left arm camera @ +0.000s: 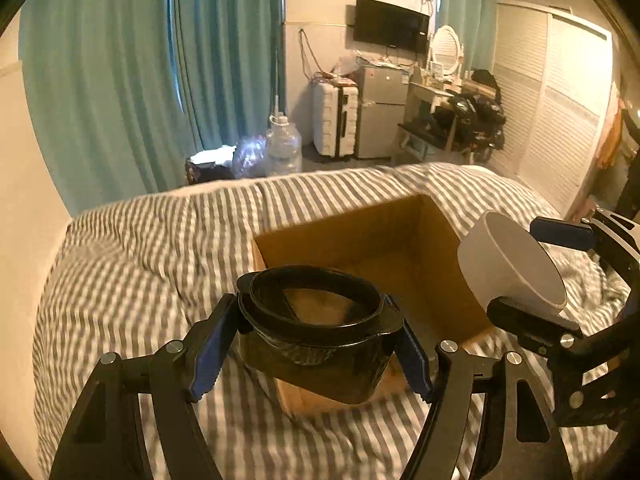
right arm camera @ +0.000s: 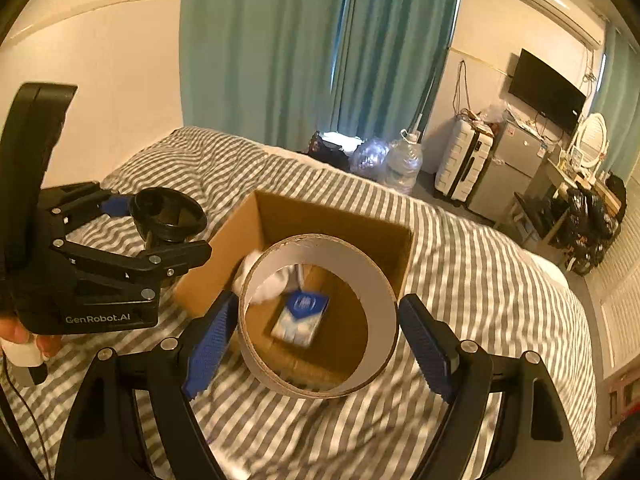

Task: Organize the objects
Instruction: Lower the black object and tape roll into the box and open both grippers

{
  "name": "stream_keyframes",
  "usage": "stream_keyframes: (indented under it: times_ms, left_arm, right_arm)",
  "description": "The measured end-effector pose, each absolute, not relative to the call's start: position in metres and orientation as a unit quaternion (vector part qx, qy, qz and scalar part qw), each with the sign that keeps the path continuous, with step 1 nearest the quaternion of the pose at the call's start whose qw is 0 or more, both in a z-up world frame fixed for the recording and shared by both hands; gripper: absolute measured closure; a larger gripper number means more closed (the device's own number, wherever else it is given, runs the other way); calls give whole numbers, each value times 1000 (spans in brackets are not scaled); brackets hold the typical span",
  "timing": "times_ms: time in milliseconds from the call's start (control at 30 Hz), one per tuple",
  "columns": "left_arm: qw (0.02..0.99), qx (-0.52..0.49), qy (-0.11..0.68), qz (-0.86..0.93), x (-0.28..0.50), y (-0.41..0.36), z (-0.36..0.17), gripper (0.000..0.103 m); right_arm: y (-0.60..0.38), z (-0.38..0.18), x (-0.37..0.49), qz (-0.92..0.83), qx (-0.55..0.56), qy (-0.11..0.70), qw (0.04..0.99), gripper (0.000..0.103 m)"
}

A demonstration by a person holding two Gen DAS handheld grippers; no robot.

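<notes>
- Teal curtains [left arm camera: 132, 80] hang over the window wall; a strip of daylight shows between them.
- Cream walls [right arm camera: 112, 80]; warm light.
- Bed [left arm camera: 132, 248] with a grey-striped cover.
- TV [left arm camera: 391, 25] on the far wall, air conditioner [right arm camera: 556, 0] high up.
- White suitcase [left arm camera: 335, 122] just beside a small fridge [left arm camera: 380, 116].
- Round mirror [left arm camera: 445, 49] above a cluttered desk [left arm camera: 430, 90].
- Louvred wardrobe doors [left arm camera: 560, 112] at right.
- Water jug [left arm camera: 283, 148] on the floor.
</notes>
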State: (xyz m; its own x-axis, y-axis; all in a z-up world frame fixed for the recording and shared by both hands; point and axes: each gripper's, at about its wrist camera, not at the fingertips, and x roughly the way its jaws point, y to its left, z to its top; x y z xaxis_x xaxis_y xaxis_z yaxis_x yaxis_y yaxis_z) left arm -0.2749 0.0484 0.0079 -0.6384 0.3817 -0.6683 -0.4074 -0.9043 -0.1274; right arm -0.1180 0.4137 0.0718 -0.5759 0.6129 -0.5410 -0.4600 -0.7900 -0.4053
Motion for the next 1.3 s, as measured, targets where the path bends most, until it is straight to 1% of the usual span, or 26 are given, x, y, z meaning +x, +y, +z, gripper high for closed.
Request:
stream_keyframes:
  times_ms: [133, 233, 333, 433, 567, 733, 833, 900, 933, 1033, 1233, 1267, 1300]
  left_arm:
    - [218, -372, 29, 902, -308, 59, -2, 28]
    - [221, -382, 45, 897, -329, 69, -18, 28]
    - [236, -395, 44, 886, -342, 77, -35, 28]
    - [253, -398, 48, 880, -349, 86, -48, 28]
    - [268, -406, 43, 873, -354, 93, -63, 28]
    - [265, -405, 56, 873, -360, 96, -74, 28]
    - [276, -405, 49, 870, -357, 98, -73, 24]
    - [278, -402, 41, 871, -353, 96, -68, 13]
    - [276, -399, 39, 874, -350, 95, -65, 11]
    - [271, -396, 39, 876, -342, 91, -53, 10]
    - [256, -378, 46, 889, -313, 73, -10, 10]
    - [252, -374, 45, 891, -309, 69, -2, 9]
    - [247, -371, 42, 894, -303, 63, 7, 5]
  right_arm:
    - [446, 70, -148, 877, -352, -106, 309, 21]
    - [470, 68, -166, 875, -355, -101, 313, 21]
    - [492, 67, -182, 874, -358, -98, 314, 21]
    - [508, 60, -195, 871, -365, -103, 313, 21]
    - [522, 46, -201, 872, -375, -90, 302, 21]
    - [525, 35, -204, 873, -384, -75, 291, 20]
    - [526, 40, -200, 879, -377, -57, 285, 20]
    - [527, 49, -195, 885, -368, -42, 283, 20]
    - [523, 54, -191, 888, -361, -37, 283, 18]
    - [512, 71, -178, 892, -344, -37, 292, 10]
    - [473, 104, -152, 892, -330, -53, 305, 10]
    - [465, 111, -146, 892, -327, -56, 306, 10]
    - [460, 116, -142, 893, -326, -58, 306, 10]
